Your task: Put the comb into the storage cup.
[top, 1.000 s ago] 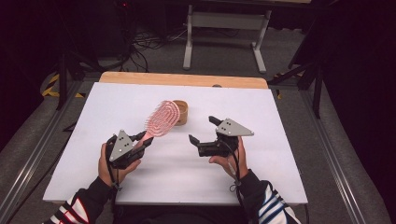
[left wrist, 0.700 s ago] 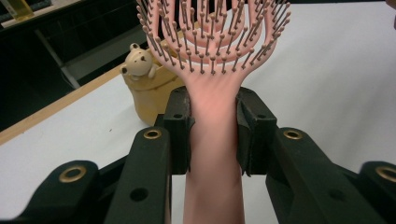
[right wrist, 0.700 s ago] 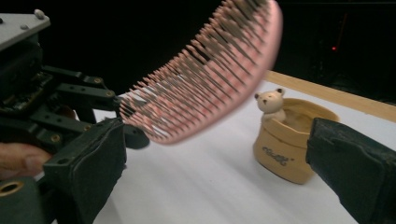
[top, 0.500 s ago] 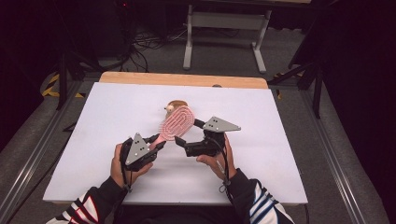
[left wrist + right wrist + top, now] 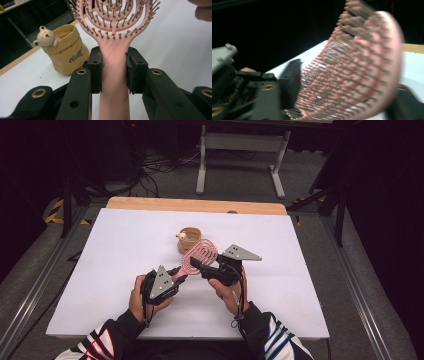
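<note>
A pink hairbrush (image 5: 201,254) with ball-tipped bristles hangs above the white table (image 5: 100,270). My left gripper (image 5: 180,274) is shut on its handle; in the left gripper view both black pads press the handle (image 5: 114,75) just below the head. My right gripper (image 5: 198,265) meets the brush from the right. Its jaws have just been closing, with the brush head (image 5: 362,62) between them: one jaw lies against the bristles, the other behind the back of the head. The right gripper view is blurred.
A small tan holder with a bear figure on its rim (image 5: 189,239) stands upright just beyond the brush, seen close in the left gripper view (image 5: 65,52). A wooden strip (image 5: 195,205) borders the table's far edge. Dark floor, cables and a stand lie beyond.
My left hand carried the brush to the right, uncovering the tan holder. My right gripper came left to the brush head and its wide jaws closed around it.
</note>
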Motion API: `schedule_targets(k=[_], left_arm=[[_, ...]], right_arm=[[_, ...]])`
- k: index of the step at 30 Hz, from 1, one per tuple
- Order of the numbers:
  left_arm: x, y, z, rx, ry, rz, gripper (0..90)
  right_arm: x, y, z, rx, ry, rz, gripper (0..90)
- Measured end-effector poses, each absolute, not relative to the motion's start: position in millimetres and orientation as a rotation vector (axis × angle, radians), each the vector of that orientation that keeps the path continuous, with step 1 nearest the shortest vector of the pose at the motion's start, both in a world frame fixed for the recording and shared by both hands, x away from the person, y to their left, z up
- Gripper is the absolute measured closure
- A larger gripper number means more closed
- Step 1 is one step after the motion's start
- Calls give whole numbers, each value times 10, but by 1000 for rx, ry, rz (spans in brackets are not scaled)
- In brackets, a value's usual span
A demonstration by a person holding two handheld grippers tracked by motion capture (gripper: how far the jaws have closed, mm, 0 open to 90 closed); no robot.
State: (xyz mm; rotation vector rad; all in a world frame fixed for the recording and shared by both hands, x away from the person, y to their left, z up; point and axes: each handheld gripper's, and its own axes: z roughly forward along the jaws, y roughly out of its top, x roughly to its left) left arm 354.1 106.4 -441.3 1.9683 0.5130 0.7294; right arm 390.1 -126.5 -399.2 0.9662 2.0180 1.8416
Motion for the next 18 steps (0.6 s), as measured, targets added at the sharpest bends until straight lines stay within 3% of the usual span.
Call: schedule_targets(k=[7, 18], left_arm=[[3530, 1019, -4449, 1989, 499, 739, 695], [3516, 1004, -4448, 1992, 467, 727, 690]], right_arm=[[3800, -1238, -3987, 881, 2069, 1925, 616], [3612, -1146, -3911, 677, 2046, 1803, 630]])
